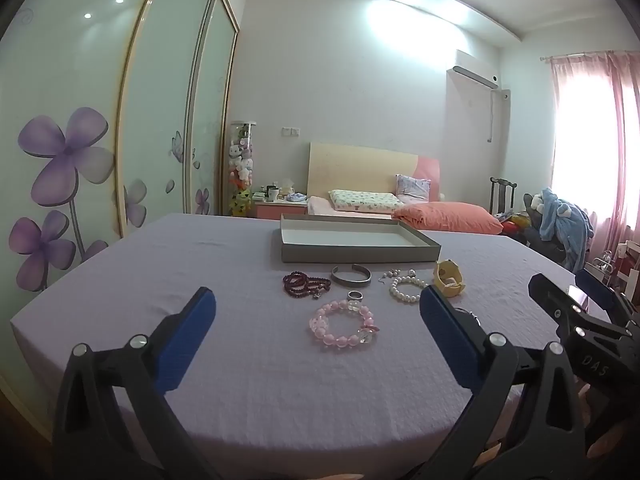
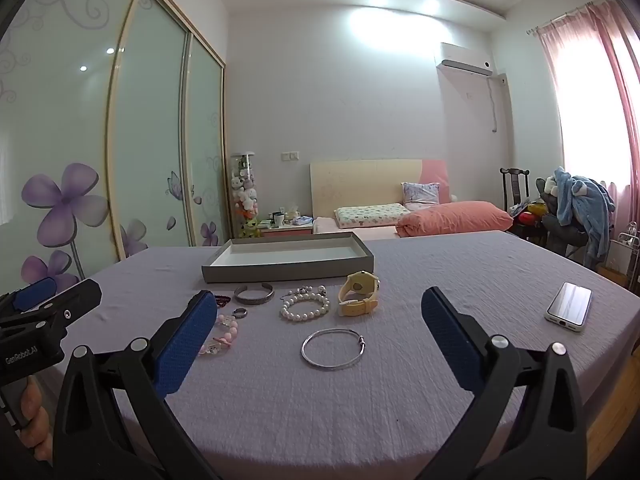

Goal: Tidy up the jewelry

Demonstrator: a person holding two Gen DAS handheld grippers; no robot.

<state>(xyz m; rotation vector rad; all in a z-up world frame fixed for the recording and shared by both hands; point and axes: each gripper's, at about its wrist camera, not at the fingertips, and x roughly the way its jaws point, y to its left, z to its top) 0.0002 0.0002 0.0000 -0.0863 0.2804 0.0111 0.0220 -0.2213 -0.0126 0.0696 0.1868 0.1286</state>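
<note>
Jewelry, including pink beaded bracelet (image 1: 345,326) and thin silver bangle (image 2: 333,348), scattered on lavender-clothed counter (image 1: 240,360) before empty shallow grey tray (image 1: 352,246); left gripper (image 1: 316,336) and right gripper (image 2: 316,340) hovering with jaws released, nothing sorted yet, first pickup likely next.

Bedroom: bed (image 2: 400,216), floral wardrobe (image 2: 100,160), pink-curtained bright window (image 2: 592,120).

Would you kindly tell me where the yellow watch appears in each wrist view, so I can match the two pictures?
Left wrist view: the yellow watch lies right of centre, just above the gripper's right finger, beside the pearl bracelet.
Right wrist view: the yellow watch lies near centre, right of the pearl bracelet.
Shared landmark: the grey tray stands just behind the watch in both.
</note>
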